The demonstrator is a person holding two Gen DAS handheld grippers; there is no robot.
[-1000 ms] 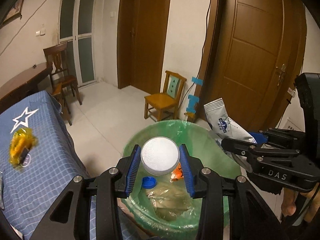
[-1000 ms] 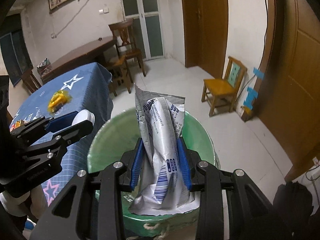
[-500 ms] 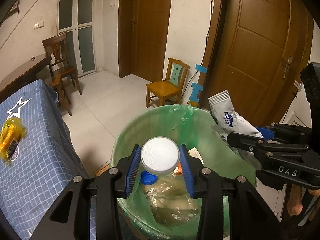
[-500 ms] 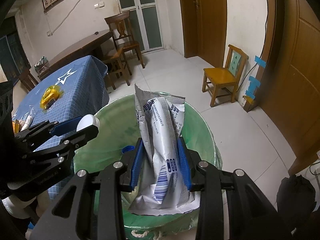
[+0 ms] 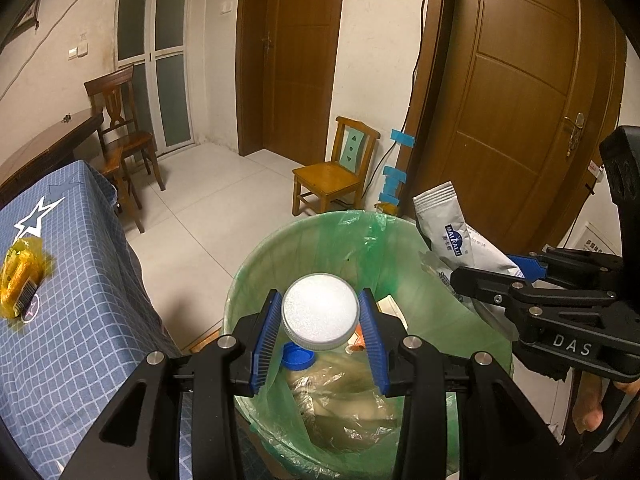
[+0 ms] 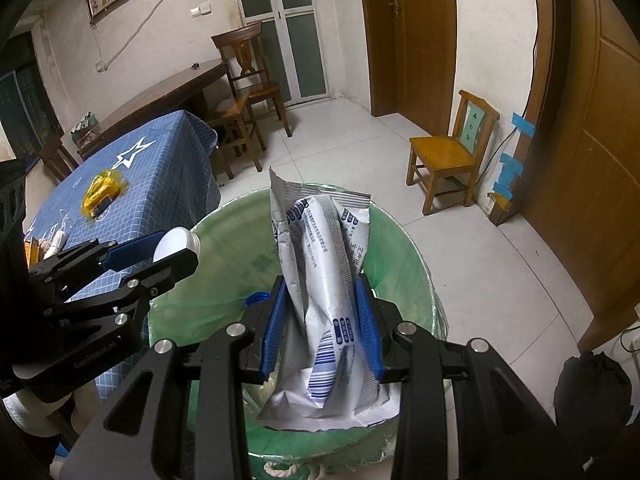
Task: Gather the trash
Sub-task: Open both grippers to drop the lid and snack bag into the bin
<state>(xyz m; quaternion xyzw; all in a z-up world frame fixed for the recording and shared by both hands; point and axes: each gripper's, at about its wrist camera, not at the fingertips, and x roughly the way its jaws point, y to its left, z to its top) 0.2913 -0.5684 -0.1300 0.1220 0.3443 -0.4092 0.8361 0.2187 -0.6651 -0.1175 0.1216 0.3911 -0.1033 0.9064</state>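
- left tongs (image 5: 320,330) grip a white-capped bottle (image 5: 320,311) above the green-lined bin (image 5: 256,264).
- right tongs (image 6: 322,322) clamp a silver-white packet (image 6: 320,264) over the same bin.
- a yellow wrapper (image 6: 100,192) lies on the blue checked surface (image 6: 160,184) beside it.

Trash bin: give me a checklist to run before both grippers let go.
1. Left gripper clamped on the white-capped container: ok.
2. Container over the trash bin opening: ok.
3. Right gripper clamped on the silver pouch: ok.
4. Pouch over the bin: ok.
5. Room left in the bin above the trash: ok.
6. Table trash all collected: not ok, yellow wrapper remains on the blue tablecloth.
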